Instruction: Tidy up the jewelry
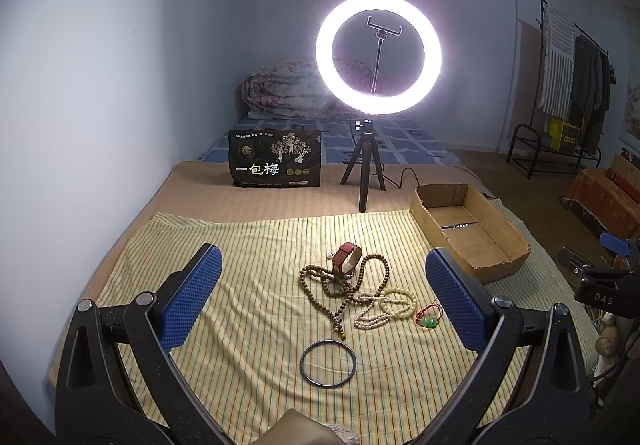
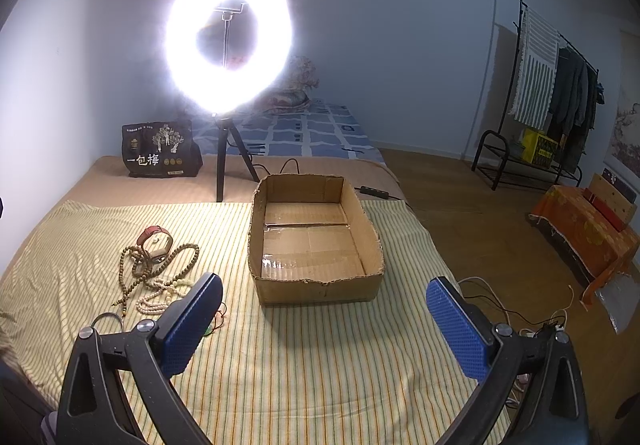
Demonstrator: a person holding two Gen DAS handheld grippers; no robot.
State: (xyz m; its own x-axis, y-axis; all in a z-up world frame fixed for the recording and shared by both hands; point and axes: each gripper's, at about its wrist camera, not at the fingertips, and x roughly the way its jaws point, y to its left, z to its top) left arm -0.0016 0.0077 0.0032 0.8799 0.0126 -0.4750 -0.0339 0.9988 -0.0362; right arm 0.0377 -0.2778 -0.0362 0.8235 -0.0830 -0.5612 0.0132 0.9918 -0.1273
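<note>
Jewelry lies on a striped yellow cloth (image 1: 248, 285). A red-strapped watch (image 1: 346, 257) stands at the back. A brown bead necklace (image 1: 344, 285) sprawls in front of it, with a white pearl strand (image 1: 386, 309) and a green pendant on a red cord (image 1: 429, 320) to its right. A dark bangle (image 1: 328, 363) lies nearest. My left gripper (image 1: 324, 301) hovers open above this pile, empty. My right gripper (image 2: 324, 325) is open and empty in front of a bare cardboard box (image 2: 316, 287); the watch (image 2: 156, 241) and beads (image 2: 160, 269) sit to its left.
A lit ring light on a tripod (image 1: 365, 173) stands behind the cloth, its cable trailing right. A black printed bag (image 1: 275, 164) leans beside it. The box (image 1: 496, 261) sits at the cloth's right edge. A clothes rack (image 2: 540, 113) and floor cables (image 2: 500, 305) lie right of the bed.
</note>
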